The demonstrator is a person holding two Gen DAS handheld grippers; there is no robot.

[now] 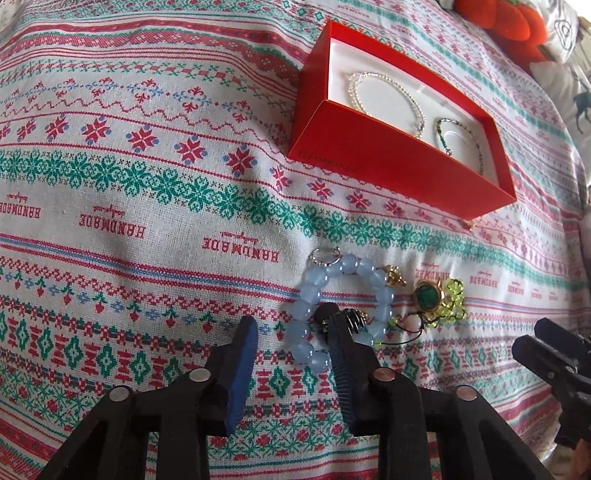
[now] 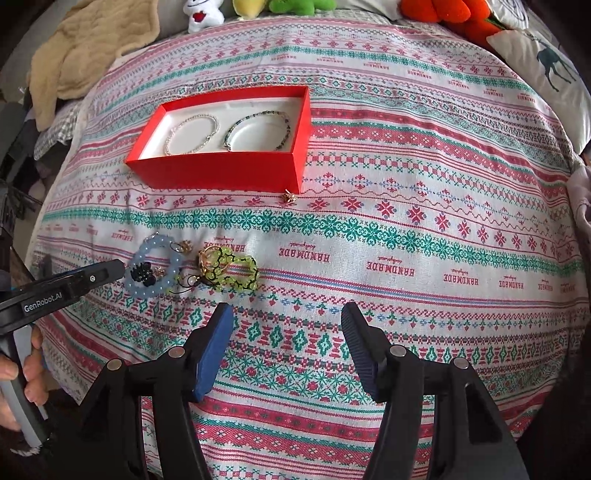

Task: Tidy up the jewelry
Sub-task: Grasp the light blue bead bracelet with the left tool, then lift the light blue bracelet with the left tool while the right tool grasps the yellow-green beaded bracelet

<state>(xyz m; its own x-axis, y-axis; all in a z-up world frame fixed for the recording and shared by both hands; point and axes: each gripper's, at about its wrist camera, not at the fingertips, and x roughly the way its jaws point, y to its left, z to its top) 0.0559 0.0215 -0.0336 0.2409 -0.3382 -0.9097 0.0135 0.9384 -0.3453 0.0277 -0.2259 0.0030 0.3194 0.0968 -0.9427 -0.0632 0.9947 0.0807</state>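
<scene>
A pale blue bead bracelet (image 1: 306, 291) (image 2: 147, 251) lies on the patterned cloth, tangled with a black beaded piece (image 2: 142, 275), a green bead bracelet (image 1: 452, 295) (image 2: 236, 266) and a gold ring with a green stone (image 1: 424, 293). My left gripper (image 1: 290, 317) points down at it, open. One finger rests inside the blue loop, and the loop's left side lies between the pads without being pinched. The red box (image 1: 369, 147) (image 2: 221, 170) holds a white pearl bracelet (image 2: 192, 133) and a dark green one (image 2: 258, 129). My right gripper (image 2: 287, 308) is open with nothing in it, to the right of the pile.
A small gold earring (image 2: 289, 196) lies at the box's near right corner. Plush toys (image 2: 458, 14), a beige blanket (image 2: 92, 48) and a deer-print pillow (image 2: 546, 62) line the far edge. A person's hand (image 2: 29, 369) holds the left gripper's handle.
</scene>
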